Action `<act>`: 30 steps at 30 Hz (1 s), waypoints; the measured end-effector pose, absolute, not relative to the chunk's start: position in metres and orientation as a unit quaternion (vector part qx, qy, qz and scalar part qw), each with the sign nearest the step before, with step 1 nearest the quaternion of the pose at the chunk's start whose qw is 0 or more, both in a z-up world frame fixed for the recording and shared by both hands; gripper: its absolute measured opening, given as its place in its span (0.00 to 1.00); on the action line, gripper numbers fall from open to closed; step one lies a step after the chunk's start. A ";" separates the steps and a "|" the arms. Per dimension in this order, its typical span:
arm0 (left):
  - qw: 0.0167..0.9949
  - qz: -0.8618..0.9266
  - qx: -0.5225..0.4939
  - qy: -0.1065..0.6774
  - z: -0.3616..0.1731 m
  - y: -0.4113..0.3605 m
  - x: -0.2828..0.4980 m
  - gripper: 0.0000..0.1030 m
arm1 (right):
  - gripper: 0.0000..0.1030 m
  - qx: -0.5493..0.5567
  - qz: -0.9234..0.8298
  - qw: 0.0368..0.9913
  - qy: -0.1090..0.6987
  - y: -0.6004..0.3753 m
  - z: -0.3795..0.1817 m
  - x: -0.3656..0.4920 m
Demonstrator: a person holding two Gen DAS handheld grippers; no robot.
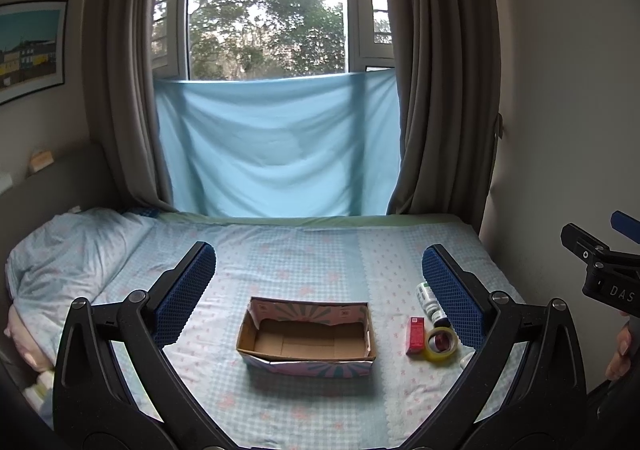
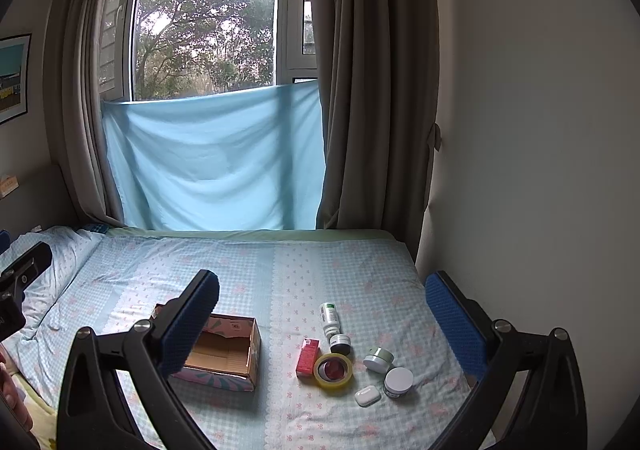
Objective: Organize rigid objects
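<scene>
Bed (image 1: 304, 250) with blue-and-white check sheet, pink bow print, runs ahead of both tools; pillow (image 1: 72, 250) off to the left tool's left. Open cardboard box (image 1: 306, 336), patterned outside, plain brown inside with nothing in it, sits on the sheet dead ahead of the left tool (image 1: 318, 282), between its two blue pads, not touching either. Left tool's pads stand wide apart, holding nothing. Right tool (image 2: 322, 310) also spread wide, nothing between its pads but bedding; the box (image 2: 224, 350) shows partly behind its left finger. Small items cluster ahead of the right tool, to the right of the box and well apart from it: yellow tape roll (image 2: 334, 370) standing tilted, red carton (image 2: 307, 357) upright just left of it and touching or nearly so; white bottle (image 2: 330, 316) lying on its side farther off, green mark on its label, print too small to read; dark-lidded small jar (image 2: 340, 344) just nearer than the bottle; pale green jar (image 2: 379, 358) on its side; white-lidded jar (image 2: 398, 382) upright beside it; white earbud case (image 2: 367, 395) nearest the tool. In the left wrist view the right tool (image 1: 600, 250) appears at the far right edge, with white letters "DAS" readable on its body.
</scene>
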State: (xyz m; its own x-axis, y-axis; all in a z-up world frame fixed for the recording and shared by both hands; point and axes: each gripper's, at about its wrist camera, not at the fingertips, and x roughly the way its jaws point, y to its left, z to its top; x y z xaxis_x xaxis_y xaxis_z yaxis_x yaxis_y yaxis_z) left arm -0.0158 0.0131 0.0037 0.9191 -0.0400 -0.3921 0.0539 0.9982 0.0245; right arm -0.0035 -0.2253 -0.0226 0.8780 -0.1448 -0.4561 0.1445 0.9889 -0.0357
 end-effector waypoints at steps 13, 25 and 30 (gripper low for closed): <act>0.979 -0.027 0.017 0.200 0.004 0.014 -0.014 1.00 | 1.00 0.003 -0.069 0.970 0.234 -0.223 -0.023 -0.002; 0.980 -0.024 0.030 0.196 0.005 0.011 -0.008 1.00 | 1.00 0.007 -0.062 0.971 0.229 -0.220 -0.025 0.003; 0.975 -0.038 0.045 0.215 0.005 0.009 0.008 1.00 | 1.00 0.021 -0.068 0.969 0.235 -0.223 -0.024 0.004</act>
State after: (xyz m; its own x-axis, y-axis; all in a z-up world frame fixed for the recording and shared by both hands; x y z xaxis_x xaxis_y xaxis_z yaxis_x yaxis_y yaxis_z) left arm 0.0082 0.0093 0.0052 0.9045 -0.0556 -0.4229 0.0940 0.9931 0.0706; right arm 0.0044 -0.2226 -0.0242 0.8807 -0.1220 -0.4577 0.1413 0.9899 0.0081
